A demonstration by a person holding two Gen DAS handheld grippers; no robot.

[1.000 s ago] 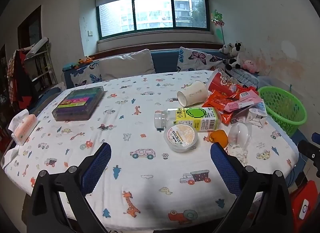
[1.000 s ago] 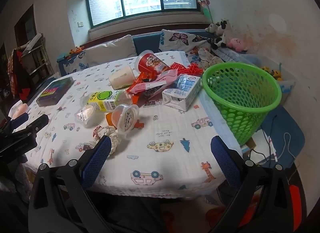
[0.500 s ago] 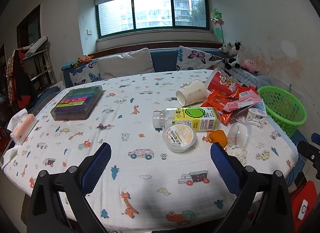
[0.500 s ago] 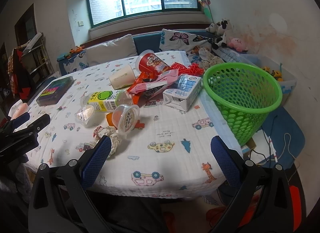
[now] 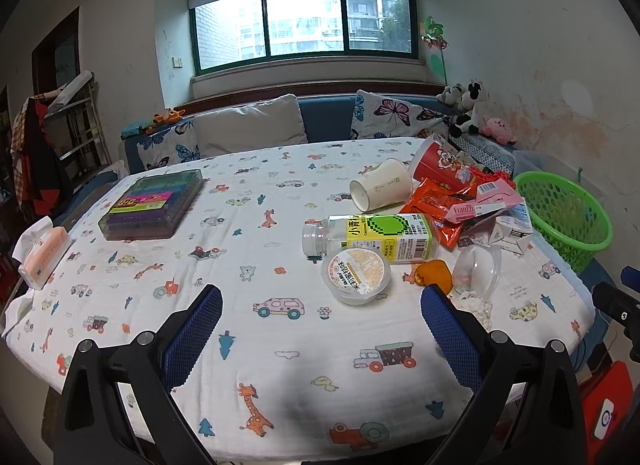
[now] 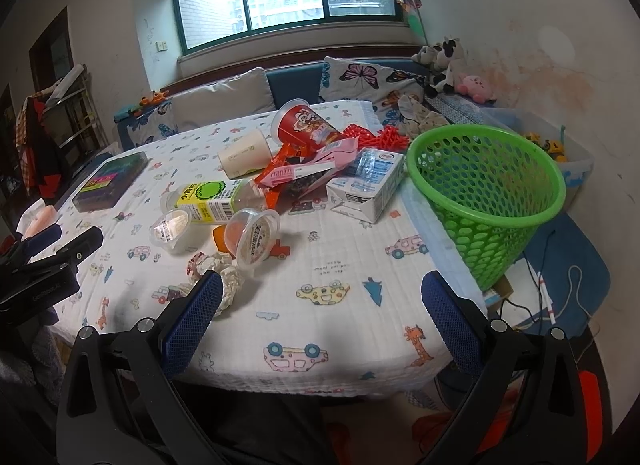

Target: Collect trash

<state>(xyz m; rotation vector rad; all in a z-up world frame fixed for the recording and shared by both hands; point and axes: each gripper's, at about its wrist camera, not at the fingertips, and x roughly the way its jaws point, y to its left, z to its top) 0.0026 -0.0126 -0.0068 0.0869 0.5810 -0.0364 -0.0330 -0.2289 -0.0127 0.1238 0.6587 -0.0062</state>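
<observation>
Trash lies in a heap on the table's right side: a clear bottle with a yellow-green label (image 5: 380, 235) (image 6: 212, 199), a sealed pudding cup (image 5: 356, 274), an empty clear cup (image 6: 252, 239), a paper cup (image 5: 380, 189), a red snack tub (image 6: 304, 125), orange and pink wrappers (image 6: 304, 169), a milk carton (image 6: 366, 183) and crumpled tissue (image 6: 218, 271). A green mesh basket (image 6: 486, 193) (image 5: 564, 213) stands off the table's right edge. My left gripper (image 5: 320, 335) is open and empty over the near table edge. My right gripper (image 6: 320, 329) is open and empty, near the tissue.
A box of coloured pens (image 5: 154, 203) and a tissue pack (image 5: 42, 251) lie on the table's left side. A sofa with cushions (image 5: 248, 129) runs behind the table under the window. Cables and clutter lie on the floor below the basket (image 6: 560, 285).
Both grippers have shifted slightly; the right one has edged forward toward the table. Both stay open and nothing on the table has moved.
</observation>
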